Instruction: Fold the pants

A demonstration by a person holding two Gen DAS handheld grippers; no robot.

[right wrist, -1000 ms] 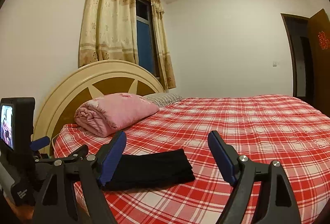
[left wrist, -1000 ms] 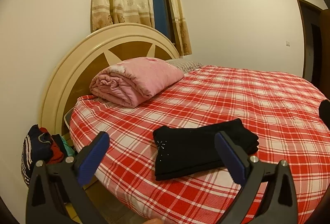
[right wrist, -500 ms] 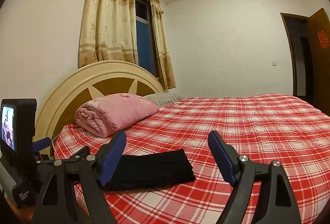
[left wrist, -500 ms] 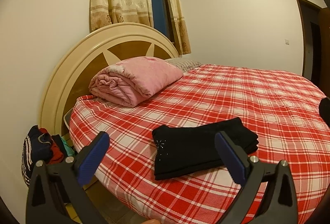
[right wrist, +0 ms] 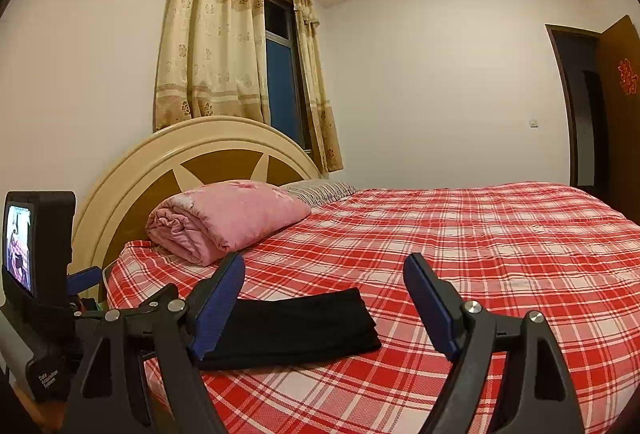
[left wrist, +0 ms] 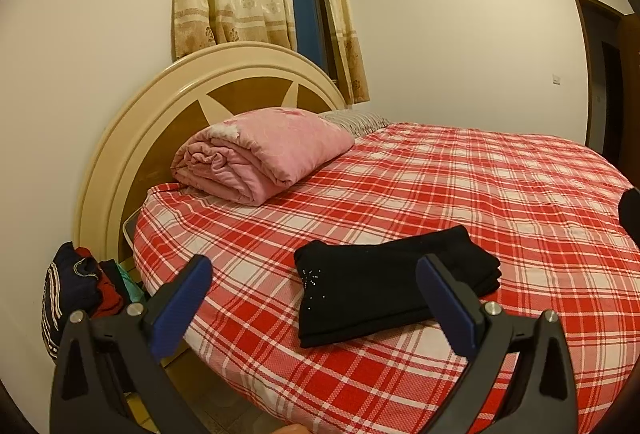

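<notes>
The black pants (left wrist: pixel 384 290) lie folded into a flat rectangular stack near the front edge of the bed, with small sparkly studs at the left end. They also show in the right wrist view (right wrist: pixel 296 330). My left gripper (left wrist: pixel 316 298) is open and empty, held back from the pants above the bed's edge. My right gripper (right wrist: pixel 324 298) is open and empty, to the right of the pants and short of them. The left gripper's camera unit (right wrist: pixel 36 266) shows at the far left of the right wrist view.
The bed has a red plaid sheet (left wrist: pixel 460 186) and a round cream headboard (left wrist: pixel 168 106). A rolled pink blanket (left wrist: pixel 260 154) and a striped pillow (left wrist: pixel 356 120) lie at the head. A pile of clothes (left wrist: pixel 80 290) sits on the floor at the left.
</notes>
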